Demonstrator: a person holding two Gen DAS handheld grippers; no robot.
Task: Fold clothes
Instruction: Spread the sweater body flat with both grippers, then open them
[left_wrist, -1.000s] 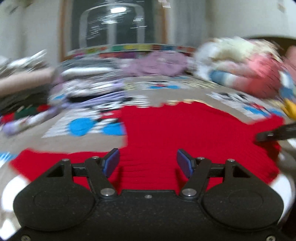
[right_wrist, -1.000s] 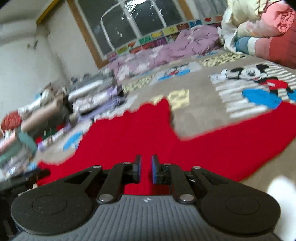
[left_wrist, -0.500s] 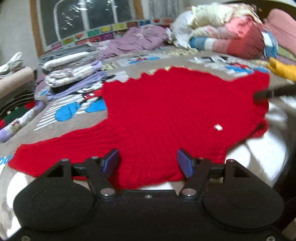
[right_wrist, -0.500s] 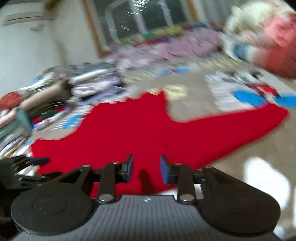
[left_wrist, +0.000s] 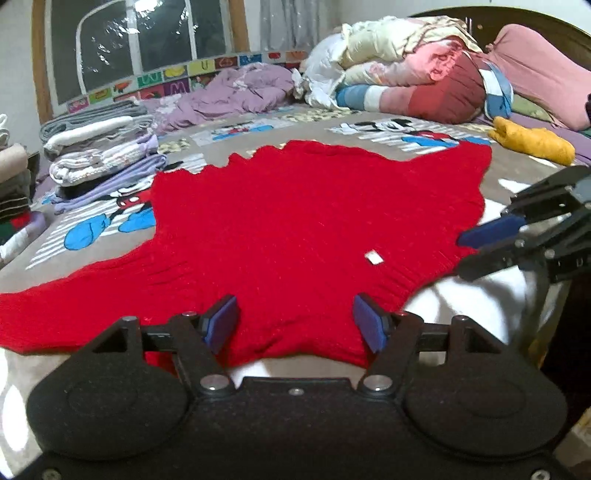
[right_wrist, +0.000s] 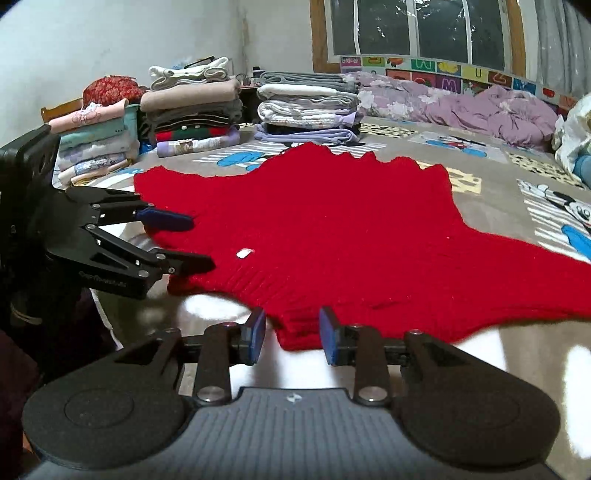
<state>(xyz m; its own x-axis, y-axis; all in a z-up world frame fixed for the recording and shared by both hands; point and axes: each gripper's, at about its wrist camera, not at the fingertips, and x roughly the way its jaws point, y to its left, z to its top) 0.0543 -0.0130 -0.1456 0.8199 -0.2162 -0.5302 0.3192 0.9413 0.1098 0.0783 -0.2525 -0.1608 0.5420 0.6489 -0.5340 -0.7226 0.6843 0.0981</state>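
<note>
A red knitted sweater (left_wrist: 295, 225) lies spread flat on the bed, sleeves out to both sides, a small white tag (left_wrist: 373, 257) near its near edge. It also shows in the right wrist view (right_wrist: 332, 236). My left gripper (left_wrist: 295, 326) is open, its pads on either side of the sweater's near edge. My right gripper (right_wrist: 291, 335) is open at the near edge, a fold of red knit between its pads. The right gripper shows at the right of the left wrist view (left_wrist: 480, 251); the left gripper shows at the left of the right wrist view (right_wrist: 188, 240).
The bed (left_wrist: 258, 129) has a cartoon-print cover. Stacks of folded clothes (right_wrist: 192, 110) stand at the far left side. A heap of bedding (left_wrist: 406, 74) and a yellow garment (left_wrist: 532, 142) lie at the far right. A window (right_wrist: 406, 26) is behind.
Both grippers have drawn back to the sweater's near edge and the view has steadied. My right gripper has opened from nearly shut to wide.
</note>
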